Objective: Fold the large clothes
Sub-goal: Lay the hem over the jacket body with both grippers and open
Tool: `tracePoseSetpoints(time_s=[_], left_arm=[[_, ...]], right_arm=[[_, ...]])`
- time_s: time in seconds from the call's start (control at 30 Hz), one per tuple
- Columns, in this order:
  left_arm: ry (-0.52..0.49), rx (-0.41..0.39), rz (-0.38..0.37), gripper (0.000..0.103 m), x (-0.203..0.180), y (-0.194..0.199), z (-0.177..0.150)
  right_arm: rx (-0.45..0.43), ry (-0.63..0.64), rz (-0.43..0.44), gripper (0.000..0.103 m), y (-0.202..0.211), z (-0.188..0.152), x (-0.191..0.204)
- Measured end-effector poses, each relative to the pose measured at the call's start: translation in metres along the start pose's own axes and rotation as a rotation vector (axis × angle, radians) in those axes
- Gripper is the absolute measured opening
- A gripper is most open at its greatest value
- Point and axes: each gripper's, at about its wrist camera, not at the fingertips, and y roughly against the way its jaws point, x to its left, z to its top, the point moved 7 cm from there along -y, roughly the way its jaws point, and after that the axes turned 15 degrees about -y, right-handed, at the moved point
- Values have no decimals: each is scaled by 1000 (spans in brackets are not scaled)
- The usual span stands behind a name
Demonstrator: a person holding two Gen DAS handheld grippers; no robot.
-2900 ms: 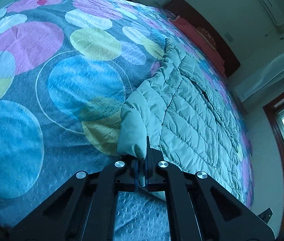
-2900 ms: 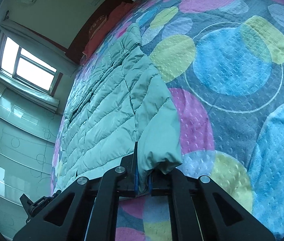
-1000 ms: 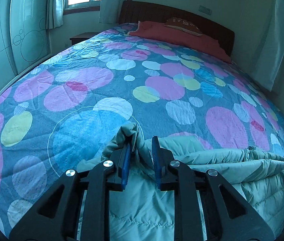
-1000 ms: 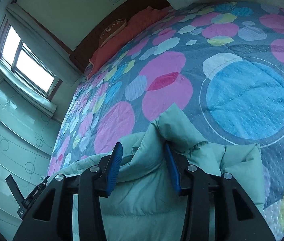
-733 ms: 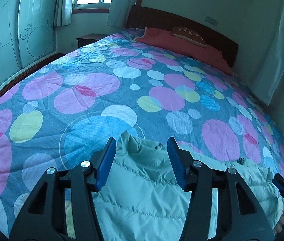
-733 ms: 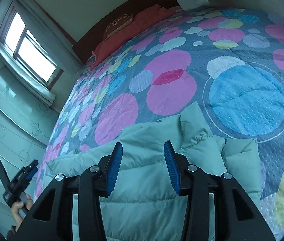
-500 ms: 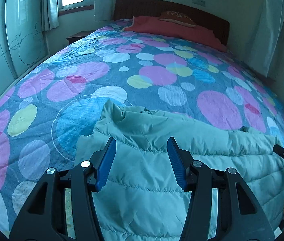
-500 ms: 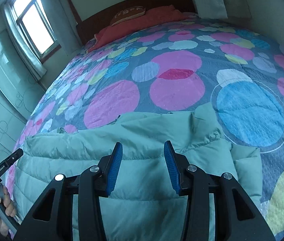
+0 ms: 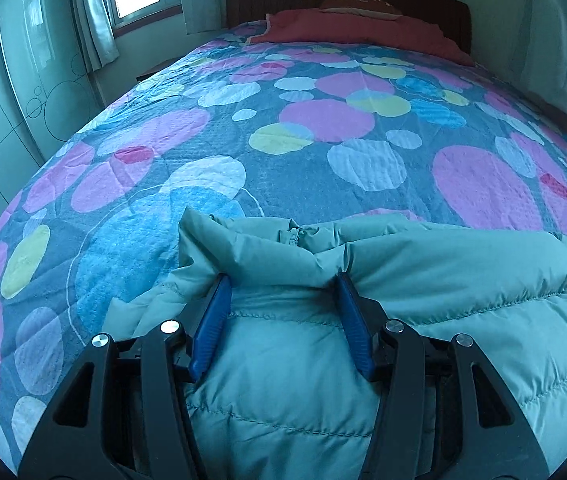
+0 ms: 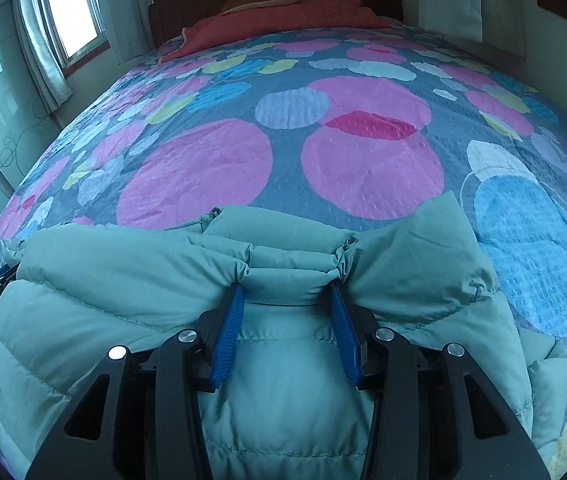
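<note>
The pale green quilted down jacket [image 9: 383, 344] is lying doubled over near the foot edge of the bed, on the grey bedspread dotted with pink, blue and yellow circles [image 9: 323, 120], its puffy folded edge facing the red pillows at the headboard [image 9: 355, 28]. The left gripper [image 9: 281, 312] is sitting with its blue-padded fingers [image 9: 211, 324] spread apart, straddling the fold toward the bed's left side and clamping nothing. The right gripper [image 10: 287, 322] is doing the same toward the right side, jaws wide, padding bulging between them.

To my eye this is the pressing-down stage after a fold. Doing it well probably means pushing both tools down evenly, so trapped air is leaving the padding and the top layer isn't springing open. The sleeve corner poking up at the right [image 10: 447, 220] looks worth tucking flat before any further fold.
</note>
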Motion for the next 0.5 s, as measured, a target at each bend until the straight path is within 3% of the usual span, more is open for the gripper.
tracePoseSetpoints(time_s=[0.1, 0.2, 0.27, 0.37, 0.43, 0.5], left_arm=[[38, -61, -40, 53, 5, 32, 0], [42, -114, -66, 54, 4, 57, -4], [30, -92, -78, 55, 0, 53, -11], [-1, 0, -101, 55, -11, 24, -23], [-3, -12, -77, 55, -11, 26, -23], [31, -33, -106, 55, -11, 40, -21]], right_arm=[[-33, -25, 11, 44, 26, 3, -8], [-98, -23, -64, 44, 49, 2, -29], [-87, -33, -126, 44, 44, -2, -47], [-36, -64, -117, 45, 25, -7, -61], [-45, -72, -138, 45, 31, -5, -59], [-78, -75, -96, 45, 47, -6, -46]])
